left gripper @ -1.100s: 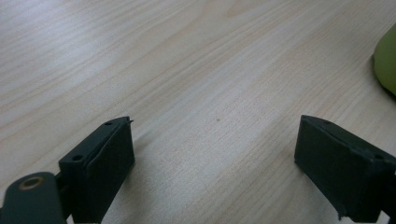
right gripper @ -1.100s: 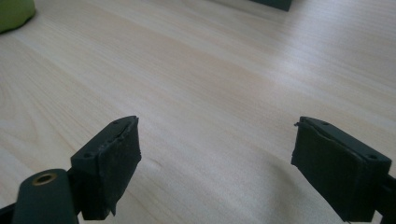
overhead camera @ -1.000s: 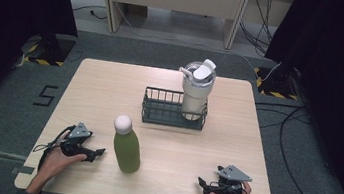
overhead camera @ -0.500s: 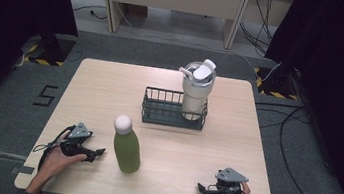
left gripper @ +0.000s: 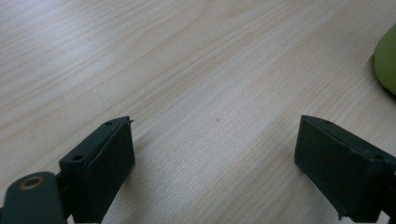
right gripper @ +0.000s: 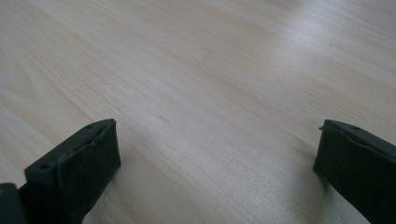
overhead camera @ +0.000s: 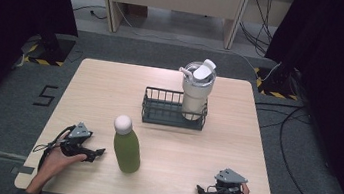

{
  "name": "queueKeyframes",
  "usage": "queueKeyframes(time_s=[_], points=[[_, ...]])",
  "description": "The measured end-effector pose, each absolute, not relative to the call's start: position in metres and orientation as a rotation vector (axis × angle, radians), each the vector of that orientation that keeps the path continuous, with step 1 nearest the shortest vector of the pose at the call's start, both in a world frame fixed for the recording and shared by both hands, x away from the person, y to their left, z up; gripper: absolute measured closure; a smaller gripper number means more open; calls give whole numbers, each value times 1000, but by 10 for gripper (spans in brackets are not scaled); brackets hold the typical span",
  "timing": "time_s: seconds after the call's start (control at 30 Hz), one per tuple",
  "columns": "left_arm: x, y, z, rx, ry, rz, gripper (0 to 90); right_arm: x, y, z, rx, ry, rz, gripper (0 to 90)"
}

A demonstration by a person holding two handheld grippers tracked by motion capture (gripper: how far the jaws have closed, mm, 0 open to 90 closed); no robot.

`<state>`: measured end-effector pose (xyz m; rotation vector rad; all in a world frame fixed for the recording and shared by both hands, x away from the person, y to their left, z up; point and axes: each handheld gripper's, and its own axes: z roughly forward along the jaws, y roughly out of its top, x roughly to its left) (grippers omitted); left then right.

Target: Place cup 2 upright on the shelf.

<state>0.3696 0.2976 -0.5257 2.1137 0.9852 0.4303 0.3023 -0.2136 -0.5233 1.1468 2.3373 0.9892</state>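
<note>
Black right gripper [overhead camera: 202, 191] resting at near right table [overhead camera: 111, 84] edge, jaws just opened wide, nothing between. Left gripper [overhead camera: 98, 154] near left, spread wide, empty, just beside green bottle [overhead camera: 126, 149]. Likely next: bottle grab — approach level, straddle mid-body, close squarely, avoid tipping. Farther off: wire basket [overhead camera: 158, 109] holding white tumbler [overhead camera: 197, 90] at right end.

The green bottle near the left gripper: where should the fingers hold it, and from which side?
Grip the green bottle across its round body, below the white cap, coming level from its left, where the open left gripper already faces it. It stands upright.
</note>
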Motion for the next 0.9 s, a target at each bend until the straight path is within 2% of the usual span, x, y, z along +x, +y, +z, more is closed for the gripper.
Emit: queueKeyframes(time_s=[0.33,0.9], points=[[364,301,-525,2117,948,410,149,302,-213,-523,1153,2334,991,3],[341,307,-522,2049,933,433,151,302,-214,-523,1153,2332,992,4]])
